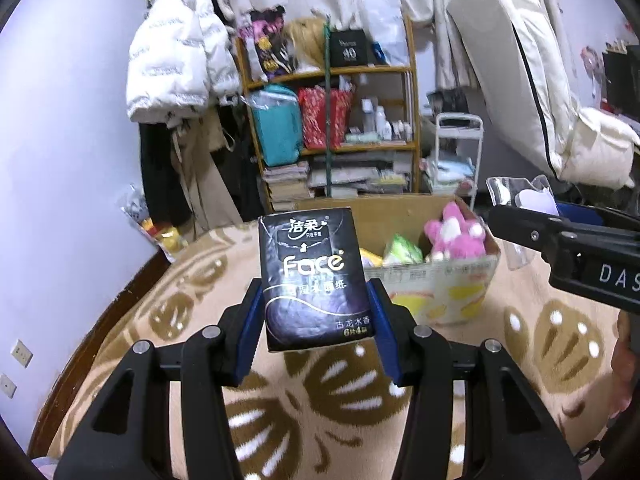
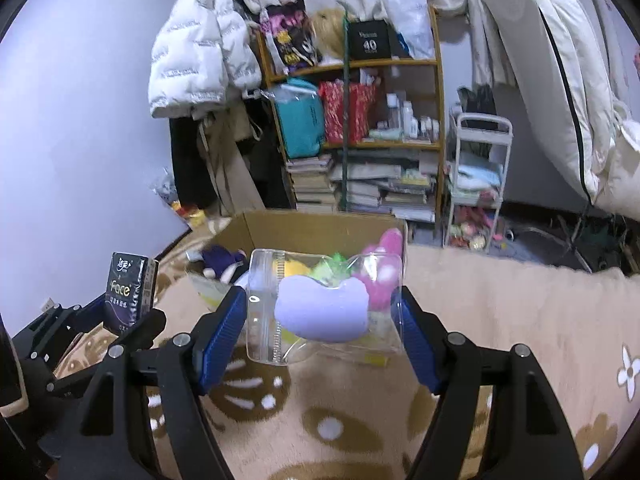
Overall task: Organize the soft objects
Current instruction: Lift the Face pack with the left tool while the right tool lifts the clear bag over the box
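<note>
The left gripper (image 1: 316, 312) clamps a glossy black tissue pack (image 1: 312, 276), a soft rectangular block printed "Face", between its ribbed blue pads (image 1: 249, 332); the pack stands upright just in front of the cardboard box (image 1: 452, 280). The right gripper (image 2: 324, 320) squeezes a clear, crinkled plastic pouch (image 2: 324, 304) from both sides, and a smooth lavender, cloud-shaped sponge (image 2: 322, 310) sits inside it. This pouch hangs directly before the same box (image 2: 320, 226), whose plain brown inner wall rises behind it. Inside the box lie a fuzzy pink plush toy (image 1: 456, 236), a green-and-white wrapped packet (image 1: 402, 250) and, toward its left corner, a dark purple plush (image 2: 222, 260). The box rests on a thick beige carpet (image 1: 320, 400) patterned with brown shell shapes and white dots. Behind the box stands a crowded wooden shelf (image 1: 332, 72).
</note>
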Demonstrator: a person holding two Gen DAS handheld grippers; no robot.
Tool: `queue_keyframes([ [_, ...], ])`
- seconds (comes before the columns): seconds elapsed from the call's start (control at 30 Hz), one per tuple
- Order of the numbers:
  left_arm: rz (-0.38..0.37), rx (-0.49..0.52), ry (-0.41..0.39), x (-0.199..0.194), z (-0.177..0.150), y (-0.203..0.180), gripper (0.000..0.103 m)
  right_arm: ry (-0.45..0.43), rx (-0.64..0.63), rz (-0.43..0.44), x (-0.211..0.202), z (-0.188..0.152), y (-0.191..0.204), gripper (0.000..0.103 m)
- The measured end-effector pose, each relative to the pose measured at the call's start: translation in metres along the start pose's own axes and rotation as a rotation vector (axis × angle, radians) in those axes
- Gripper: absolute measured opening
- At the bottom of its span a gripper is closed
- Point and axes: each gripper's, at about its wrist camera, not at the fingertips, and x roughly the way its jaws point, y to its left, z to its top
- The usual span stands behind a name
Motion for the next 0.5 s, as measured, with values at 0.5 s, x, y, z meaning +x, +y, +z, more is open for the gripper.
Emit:
queue_keyframes([
  [0.5, -0.002, 0.001, -0.121, 0.013, 0.050, 0.009, 0.049, -0.114, -0.017, 0.051, 0.006, 0.046, 0.000, 0.078],
])
